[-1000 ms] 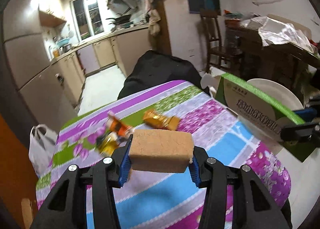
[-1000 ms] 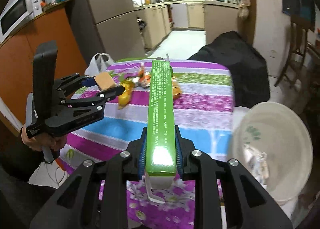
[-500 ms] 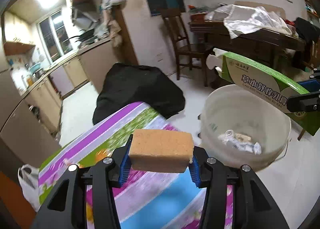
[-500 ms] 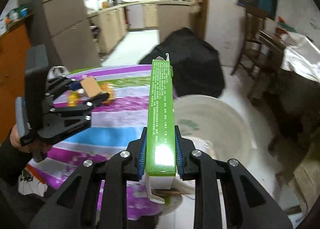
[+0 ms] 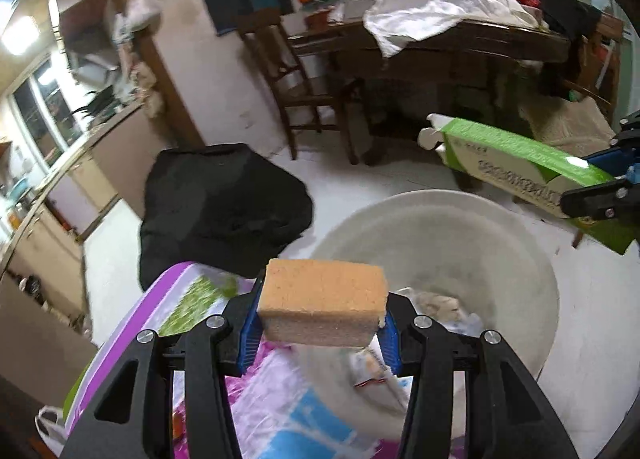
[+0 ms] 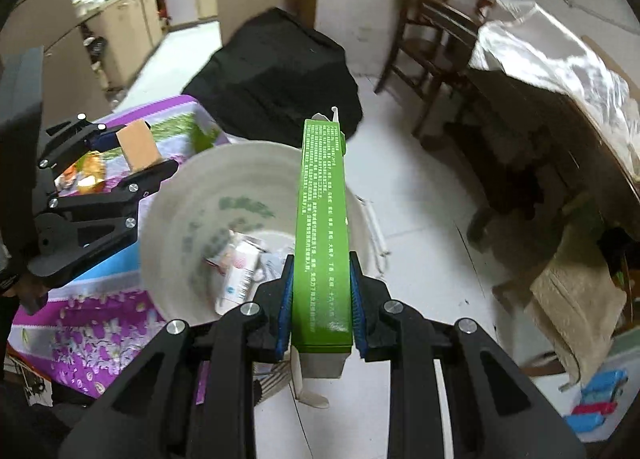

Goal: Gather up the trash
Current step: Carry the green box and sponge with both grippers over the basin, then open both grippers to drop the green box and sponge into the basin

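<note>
Trash is mid-way to the bin: the left gripper (image 5: 322,333) is clamped on a tan sponge (image 5: 323,301), its blue pads pressing the sponge's two ends, and the right gripper (image 6: 322,307) is closed tight on a long green box (image 6: 323,219) that sticks out forward with its far flap open. Both loads hang in the air over or near a white bucket (image 6: 176,195) that stands on the floor just beside the table with the striped floral cloth (image 6: 100,319). Inside the bucket a few crumpled wrappers and a small carton (image 6: 240,271) already lie at the bottom, so part of the job looks done. In the right wrist view the box seems to reach over the bucket's far rim, while the sponge sits above the near rim where it meets the table edge. Neither piece has been let go yet. On the cloth behind the left gripper some orange and yellow snack wrappers (image 6: 86,173) remain, so more collecting looks due once these two items are dropped.
</note>
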Demonstrator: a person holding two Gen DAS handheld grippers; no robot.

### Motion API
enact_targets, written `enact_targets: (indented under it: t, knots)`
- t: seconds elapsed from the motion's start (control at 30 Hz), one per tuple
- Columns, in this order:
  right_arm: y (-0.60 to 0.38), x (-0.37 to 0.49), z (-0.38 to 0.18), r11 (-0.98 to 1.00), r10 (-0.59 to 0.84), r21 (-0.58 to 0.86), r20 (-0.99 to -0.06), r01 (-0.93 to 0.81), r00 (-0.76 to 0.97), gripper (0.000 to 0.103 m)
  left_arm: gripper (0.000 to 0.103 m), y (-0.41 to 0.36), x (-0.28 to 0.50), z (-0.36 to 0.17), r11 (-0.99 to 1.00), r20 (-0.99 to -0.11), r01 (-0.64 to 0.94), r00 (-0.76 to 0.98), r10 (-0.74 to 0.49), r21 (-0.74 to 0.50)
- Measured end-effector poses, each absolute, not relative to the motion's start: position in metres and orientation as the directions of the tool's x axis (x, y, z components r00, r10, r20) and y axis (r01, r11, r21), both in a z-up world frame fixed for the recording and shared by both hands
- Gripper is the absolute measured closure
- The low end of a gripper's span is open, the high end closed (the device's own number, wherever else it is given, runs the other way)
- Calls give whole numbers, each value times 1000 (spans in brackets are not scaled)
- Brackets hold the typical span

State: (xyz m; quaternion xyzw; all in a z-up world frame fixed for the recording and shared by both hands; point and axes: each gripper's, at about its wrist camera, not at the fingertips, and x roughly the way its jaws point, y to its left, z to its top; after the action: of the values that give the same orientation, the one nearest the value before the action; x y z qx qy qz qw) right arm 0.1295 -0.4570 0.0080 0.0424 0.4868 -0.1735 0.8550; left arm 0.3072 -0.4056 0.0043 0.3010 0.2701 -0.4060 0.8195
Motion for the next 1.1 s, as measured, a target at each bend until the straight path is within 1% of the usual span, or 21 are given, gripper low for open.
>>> enact_targets:
  t: [0.07, 0.2, 0.37, 0.7, 0.87, 0.9, 0.93, 0.97, 1.1]
  knots:
    - [-464, 130, 3, 931, -253, -92, -860, 352, 444, 80, 54, -424, 308, -1, 459, -705, 846, 499, -503, 271]
    - [-471, 132, -4, 927, -233, -75, -883, 368, 407, 80, 54, -449, 317, -17, 401, -772, 895, 392, -500, 195]
    - [-475, 135, -9, 927, -210, -57, -897, 370, 388, 80, 54, -462, 326, -33, 371, -808, 919, 318, -497, 133]
    - [-477, 146, -16, 935, -171, -26, -907, 354, 384, 80, 54, -465, 336, -51, 378, -818, 914, 327, -474, 146]
    - [-474, 150, -14, 940, -146, 5, -898, 341, 415, 80, 53, -450, 337, -51, 402, -810, 902, 351, -469, 158]
    - [-474, 151, -14, 941, -139, 15, -893, 338, 429, 80, 47, -450, 339, -52, 415, -807, 894, 367, -463, 169]
    - [-476, 153, -14, 938, -131, 31, -891, 346, 435, 78, 31, -447, 341, -52, 423, -806, 889, 377, -456, 176]
    - [-477, 154, -15, 935, -127, 38, -893, 353, 431, 75, 26, -446, 339, -50, 427, -802, 887, 382, -459, 179]
    - [-478, 156, -15, 934, -135, 31, -891, 356, 433, 75, 25, -443, 338, -49, 422, -795, 886, 393, -462, 193]
